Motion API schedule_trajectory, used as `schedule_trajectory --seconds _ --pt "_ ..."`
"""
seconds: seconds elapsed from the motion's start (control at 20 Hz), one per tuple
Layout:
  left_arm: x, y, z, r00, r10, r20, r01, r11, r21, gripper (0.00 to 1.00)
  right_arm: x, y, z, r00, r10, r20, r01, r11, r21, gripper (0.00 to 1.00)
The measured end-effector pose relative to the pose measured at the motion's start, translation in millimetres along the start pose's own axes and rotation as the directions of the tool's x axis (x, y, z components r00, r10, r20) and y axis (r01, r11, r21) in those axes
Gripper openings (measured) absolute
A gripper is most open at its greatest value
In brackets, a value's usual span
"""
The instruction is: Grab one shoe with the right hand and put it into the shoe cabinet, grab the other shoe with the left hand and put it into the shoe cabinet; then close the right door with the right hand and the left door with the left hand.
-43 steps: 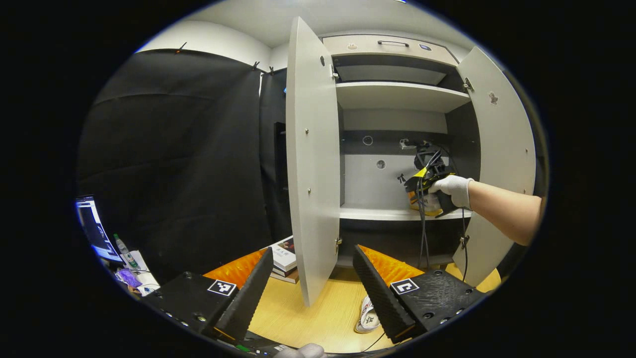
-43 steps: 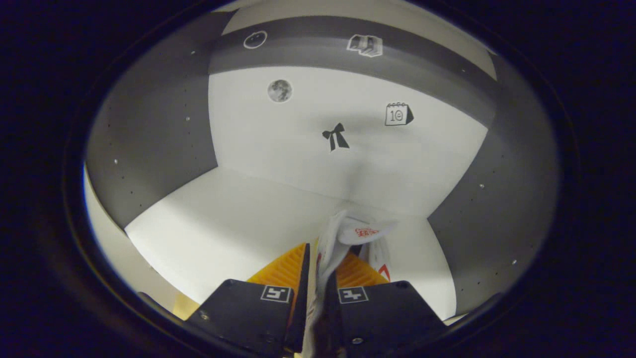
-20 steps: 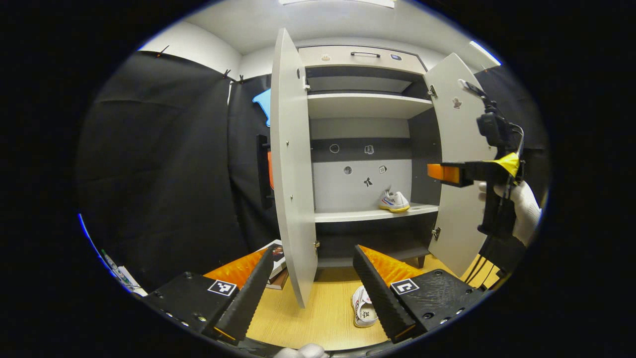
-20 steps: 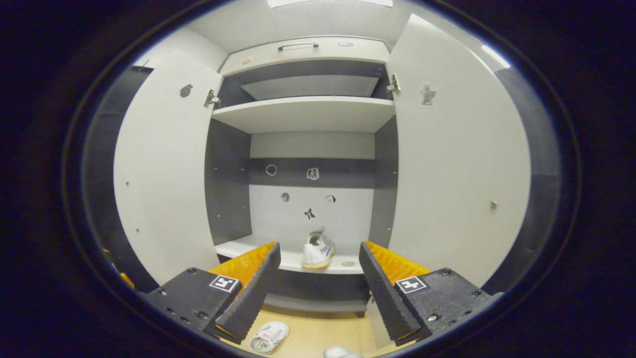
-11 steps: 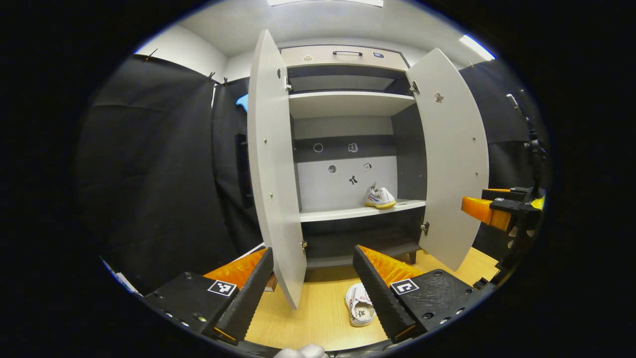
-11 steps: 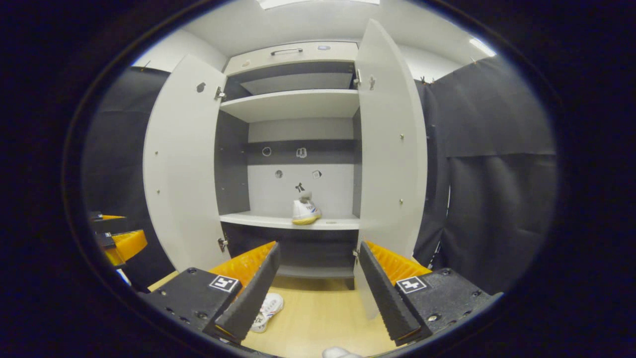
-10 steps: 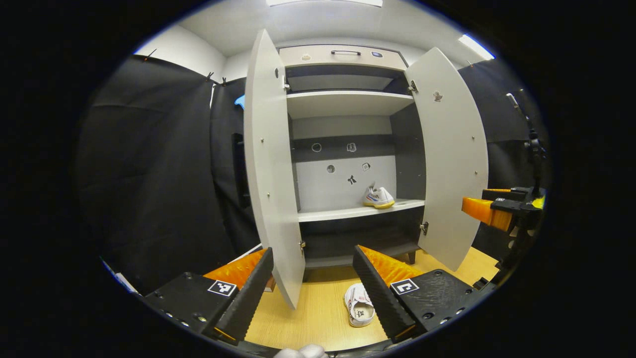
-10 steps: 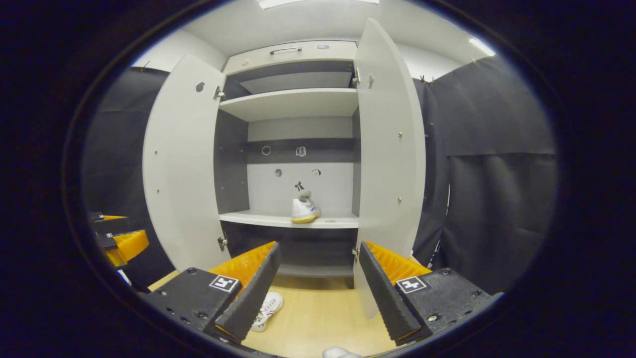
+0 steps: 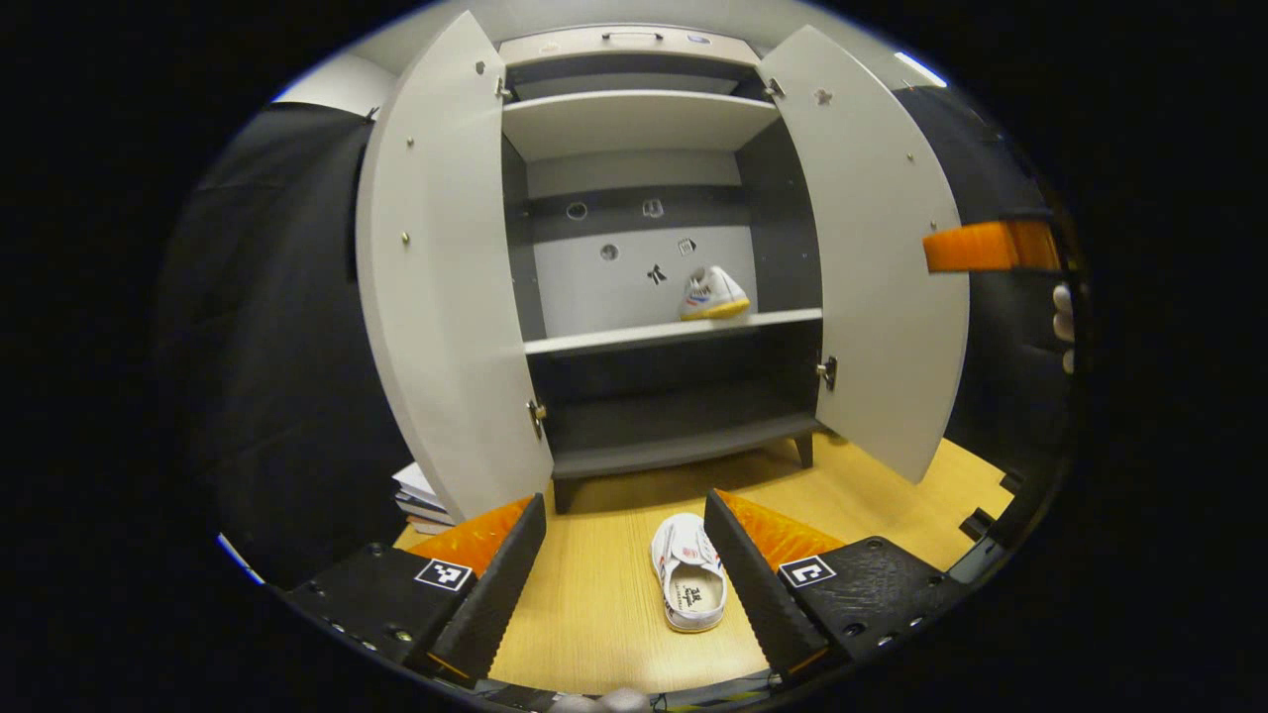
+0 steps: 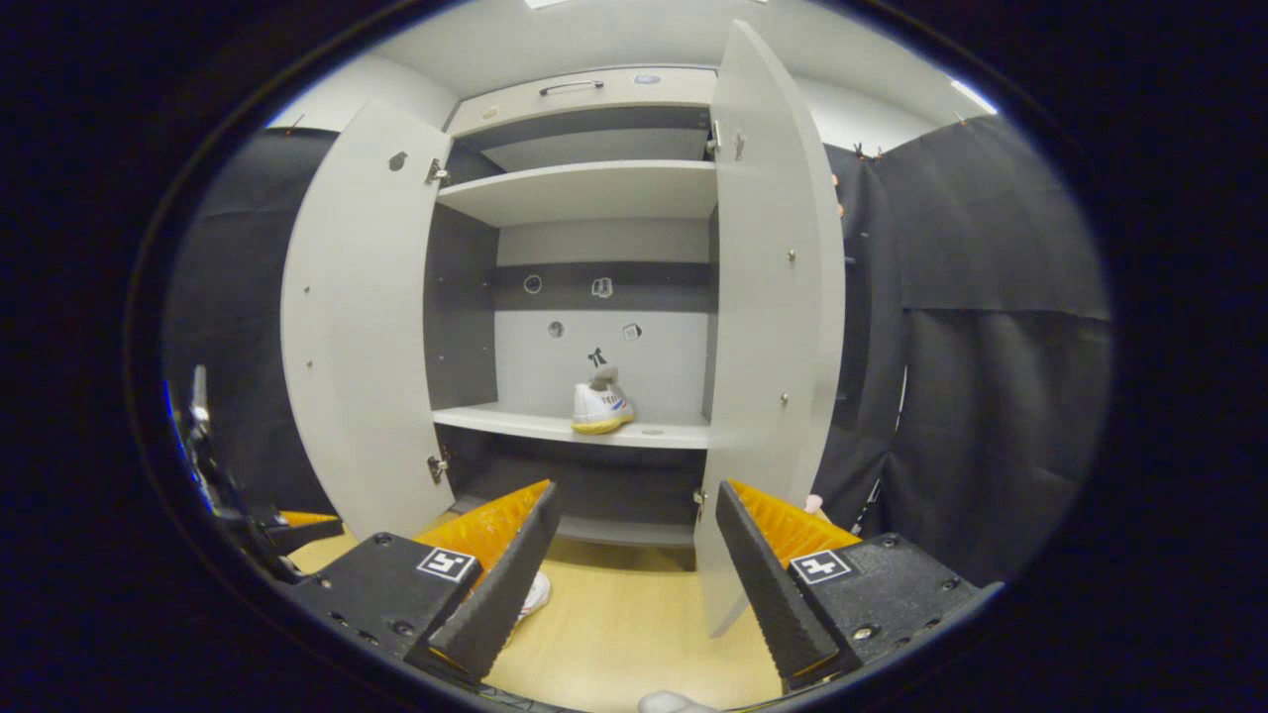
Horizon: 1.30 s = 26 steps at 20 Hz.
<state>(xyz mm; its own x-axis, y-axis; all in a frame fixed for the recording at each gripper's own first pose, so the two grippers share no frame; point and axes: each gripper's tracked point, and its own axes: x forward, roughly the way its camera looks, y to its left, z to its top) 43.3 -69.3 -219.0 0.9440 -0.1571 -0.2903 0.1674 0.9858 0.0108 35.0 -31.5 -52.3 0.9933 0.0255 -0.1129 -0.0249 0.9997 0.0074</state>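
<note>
The shoe cabinet (image 9: 674, 333) stands with its left door (image 9: 436, 277) and right door (image 9: 872, 257) swung wide. One white shoe (image 9: 711, 294) rests on the right part of the middle shelf, also seen as the shelf shoe (image 10: 600, 408). The other white shoe (image 9: 688, 584) lies on the wooden floor, sole down, toe toward the cabinet. My left gripper (image 9: 624, 505) hangs open above it, the shoe just inside the right finger. My right gripper (image 10: 639, 490) is open and holds nothing, facing the cabinet from a distance; it also shows at the far right as the right gripper (image 9: 991, 246).
A stack of books (image 9: 421, 492) lies on the floor left of the cabinet, behind the left door. Black cloth walls close in both sides. The floor shoe (image 10: 536, 594) peeks out behind a finger. The left gripper (image 10: 292, 528) shows low on the left.
My left gripper has tipped down and moved toward the floor shoe, which now lies between its fingers in view. The right gripper, having let go of its shoe on the shelf, stays back and open.
</note>
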Motion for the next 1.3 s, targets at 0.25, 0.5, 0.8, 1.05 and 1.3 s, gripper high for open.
schedule_trajectory --seconds 0.25,0.5,0.8,1.05,1.3 --pt "54 -11 -88 0.985 -0.029 -0.170 0.027 1.000 -0.016 0.97 2 -3 -15 0.998 -0.008 -0.064 0.006 0.999 -0.033 1.00" --pt "106 -3 -133 0.968 -0.032 -0.249 0.040 0.999 0.026 0.97 2 4 -28 0.994 -0.014 -0.110 0.007 0.998 -0.067 1.00" --pt "164 -2 -161 0.952 -0.045 -0.302 0.057 0.998 0.030 0.96 6 18 -43 0.987 -0.004 -0.159 -0.011 0.996 -0.093 1.00" --pt "199 -12 -158 0.954 -0.052 -0.295 0.070 0.996 0.051 0.84 10 20 -49 0.985 0.001 -0.173 -0.020 0.994 -0.106 1.00" --pt "208 -26 -157 0.951 -0.079 -0.299 0.105 0.992 0.073 0.35 12 14 -53 0.983 -0.001 -0.182 -0.018 0.995 -0.101 1.00"
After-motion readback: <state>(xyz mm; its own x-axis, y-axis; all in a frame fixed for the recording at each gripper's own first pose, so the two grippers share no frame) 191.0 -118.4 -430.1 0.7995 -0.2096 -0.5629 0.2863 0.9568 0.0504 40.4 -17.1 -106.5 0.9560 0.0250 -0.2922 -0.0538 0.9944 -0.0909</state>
